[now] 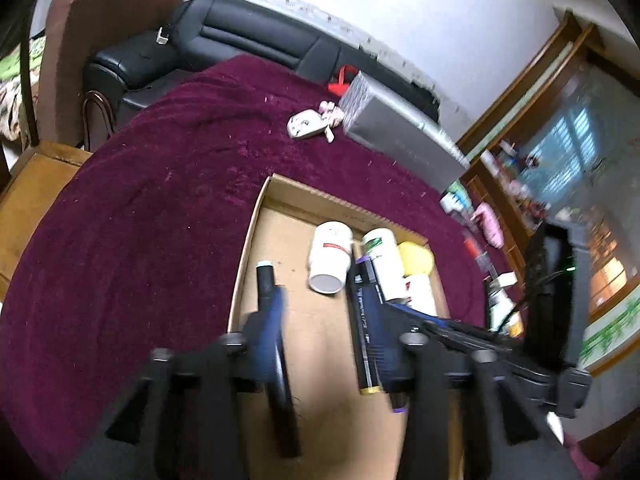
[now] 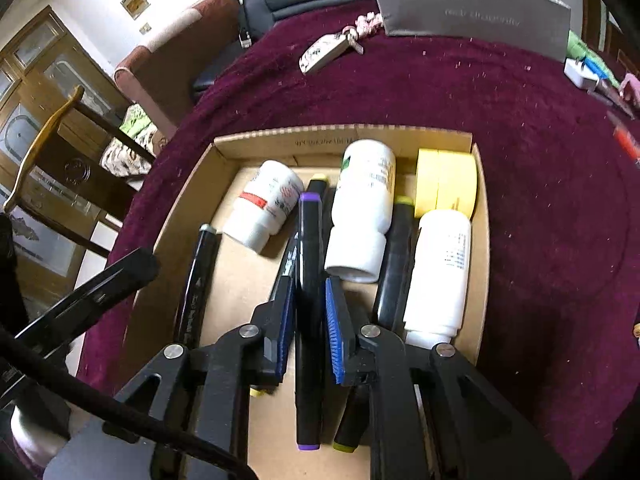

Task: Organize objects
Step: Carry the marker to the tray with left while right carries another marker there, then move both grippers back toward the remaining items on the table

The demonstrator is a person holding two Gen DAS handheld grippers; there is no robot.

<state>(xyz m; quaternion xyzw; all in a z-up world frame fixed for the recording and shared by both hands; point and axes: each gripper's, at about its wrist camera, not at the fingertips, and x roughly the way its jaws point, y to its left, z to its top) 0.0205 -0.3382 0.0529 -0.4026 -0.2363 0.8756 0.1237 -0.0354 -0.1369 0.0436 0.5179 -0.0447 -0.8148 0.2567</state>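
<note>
The right gripper [image 2: 310,316] is clamped on a purple-capped marker [image 2: 309,280], blue ribbed pads pinching its black barrel, low over the cardboard tray [image 2: 482,240]. The left gripper [image 1: 320,320] stands parted with nothing between its fingers; a mint-capped marker [image 1: 265,280] lies on the tray floor just beside its left finger.

My read: this marker is being laid down among its fellows. To do it well, keep the barrel parallel with the other pens, lower it until it rests on the cardboard, then let go gently so the slick cylinder does not roll against the bottles.

Around it, two yellow-capped markers [image 2: 394,264] lie lengthwise. A white bottle with a red label [image 2: 264,204] lies tipped on its side, a taller white bottle with green print [image 2: 364,208] beside it, and a third white bottle [image 2: 440,272] against the right wall: all smooth plastic, round, ready to roll. Two yellow tape rolls [image 2: 446,182] fill the far corner. The tray is plain corrugated card, sitting on the table's plush maroon cloth [image 2: 520,160], flecked with lint. Further back sits a grey box [image 2: 472,12].
</note>
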